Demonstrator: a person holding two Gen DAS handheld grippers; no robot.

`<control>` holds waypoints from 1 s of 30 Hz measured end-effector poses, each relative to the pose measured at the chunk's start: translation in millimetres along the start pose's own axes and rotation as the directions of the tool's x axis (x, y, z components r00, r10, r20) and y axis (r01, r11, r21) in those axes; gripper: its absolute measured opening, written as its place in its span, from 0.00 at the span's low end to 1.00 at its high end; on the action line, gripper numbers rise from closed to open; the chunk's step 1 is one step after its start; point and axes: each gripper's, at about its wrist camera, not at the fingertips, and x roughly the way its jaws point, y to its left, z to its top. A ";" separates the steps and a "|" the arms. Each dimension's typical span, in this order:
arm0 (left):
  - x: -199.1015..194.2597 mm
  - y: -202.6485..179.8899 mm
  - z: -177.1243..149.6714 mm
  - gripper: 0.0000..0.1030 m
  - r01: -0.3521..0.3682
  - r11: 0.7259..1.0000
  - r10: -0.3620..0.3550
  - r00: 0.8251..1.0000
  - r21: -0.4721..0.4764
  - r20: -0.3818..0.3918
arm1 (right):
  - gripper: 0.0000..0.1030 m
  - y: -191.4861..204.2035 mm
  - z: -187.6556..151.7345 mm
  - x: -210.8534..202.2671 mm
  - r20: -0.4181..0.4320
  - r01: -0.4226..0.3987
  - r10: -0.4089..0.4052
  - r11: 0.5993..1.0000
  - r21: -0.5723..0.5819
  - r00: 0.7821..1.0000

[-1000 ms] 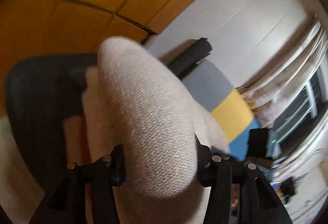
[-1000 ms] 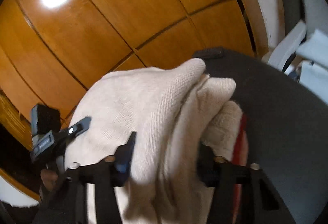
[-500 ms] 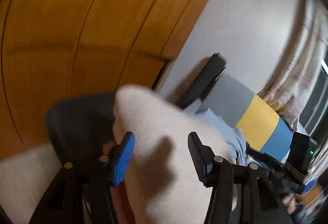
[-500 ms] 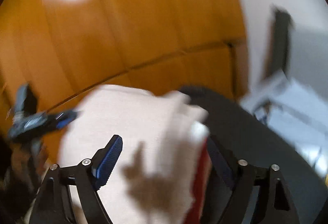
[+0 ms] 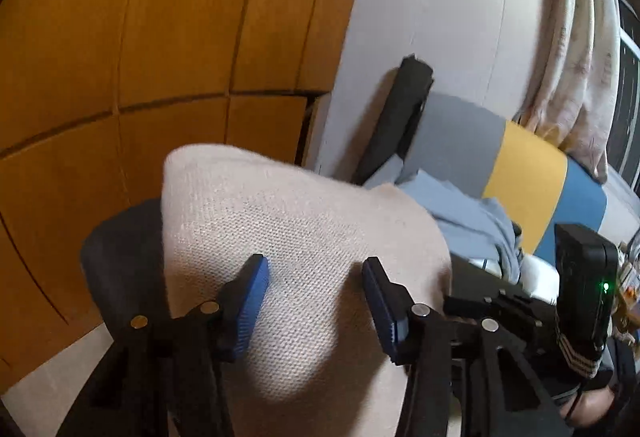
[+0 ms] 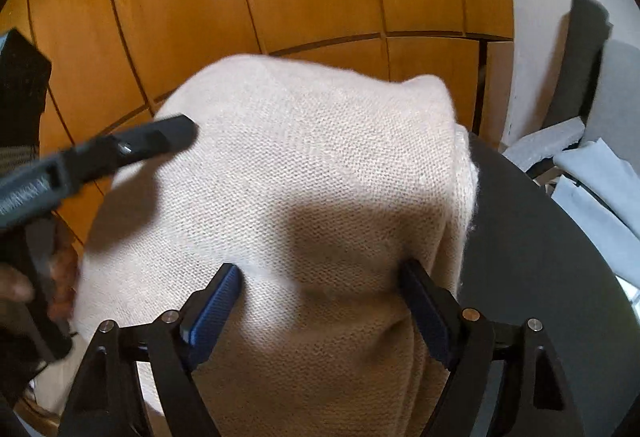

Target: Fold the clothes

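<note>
- The left tool has its blue-padded fingers spread apart above the cream knitted garment; the pads stand clear of the cloth and clamp nothing.
- The right tool is also spread wide, its fingers straddling the same cream knit. The knit bulges up between them, and whether the pads rest against it I cannot tell; it does not look pinched.
- The garment lies folded into a thick bundle on a dark round desk, with layered edges showing along its right side in the right wrist view.
- In the right wrist view the left tool reaches in from the left over the bundle's far corner, with the person's hand gripping its handle.
- In the left wrist view the right tool's body sits at the right edge, a small green light glowing on it.
- Beyond the desk stands an orange wooden wardrobe with panelled doors, next to a white wall.
- To the right is a bed covered in grey, yellow and blue stripes, with a pale blue cloth crumpled on it and a dark upright piece at its end.
- A light curtain hangs by the window.
- No containers are in sight.
</note>
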 end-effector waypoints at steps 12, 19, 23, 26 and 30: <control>-93.5 -33.8 -10.7 0.64 -0.331 0.944 0.330 0.943 0.004 0.029 | 1.00 52.7 22.9 -93.0 0.148 0.376 -0.371 0.927 -0.007 0.917; -125.8 -44.5 -25.1 0.42 -0.292 0.954 0.292 0.956 0.062 0.021 | 1.00 78.2 18.5 -102.5 0.231 0.448 -0.434 0.894 -0.013 0.871; -140.1 -39.3 -31.1 0.42 -0.377 0.925 0.374 0.926 0.044 0.052 | 1.00 80.6 14.7 -98.6 0.207 0.435 -0.426 0.900 -0.002 0.881; -140.0 -36.4 -33.6 0.42 -0.359 0.933 0.358 0.933 0.035 0.027 | 1.00 86.0 10.7 -96.2 0.179 0.410 -0.403 0.912 -0.004 0.898; -136.1 -33.5 -38.9 0.42 -0.306 0.952 0.306 0.952 0.016 -0.015 | 1.00 92.2 10.7 -89.7 0.170 0.390 -0.380 0.920 -0.028 0.909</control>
